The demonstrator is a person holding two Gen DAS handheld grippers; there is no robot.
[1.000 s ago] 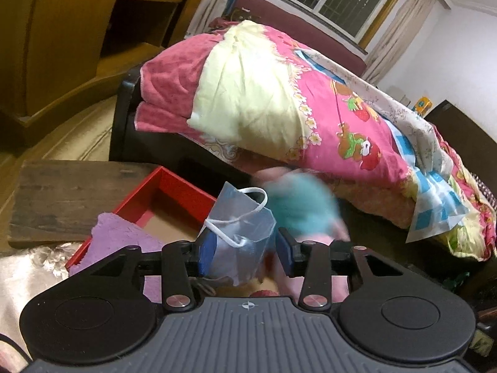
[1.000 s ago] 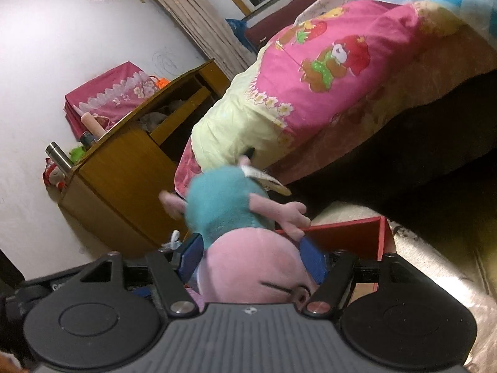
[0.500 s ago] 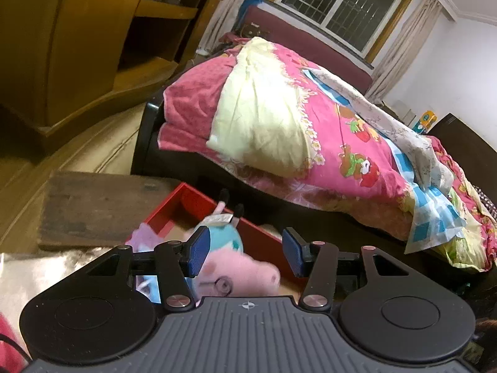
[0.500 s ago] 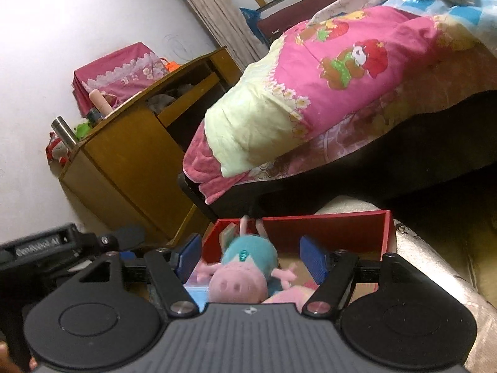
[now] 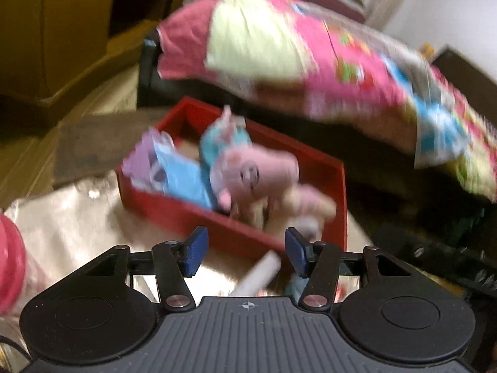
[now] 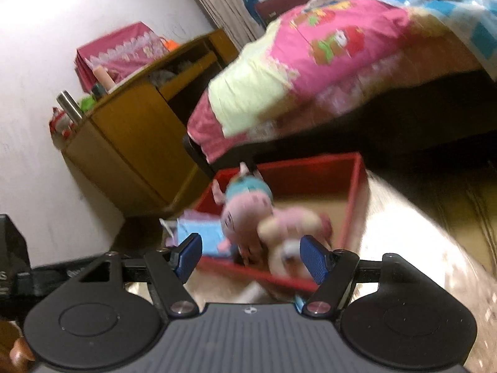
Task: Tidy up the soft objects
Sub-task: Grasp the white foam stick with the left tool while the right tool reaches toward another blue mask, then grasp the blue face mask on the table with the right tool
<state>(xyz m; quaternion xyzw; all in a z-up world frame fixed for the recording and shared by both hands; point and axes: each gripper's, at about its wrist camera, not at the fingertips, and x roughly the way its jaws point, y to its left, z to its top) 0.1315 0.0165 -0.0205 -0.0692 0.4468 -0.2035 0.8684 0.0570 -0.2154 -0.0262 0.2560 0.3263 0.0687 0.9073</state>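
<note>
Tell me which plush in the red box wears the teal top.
The pink pig plush, lying nearer the box's middle. The other plush, toward the box's right end, is beige and pink with no teal.

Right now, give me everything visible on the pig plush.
The pig plush is soft fabric with a pink head and teal body, and it lies on its side inside the red box, feet toward the far wall. It rests against light blue cloth and a beige-pink plush. Neither gripper touches it. Details are motion-blurred.
</note>
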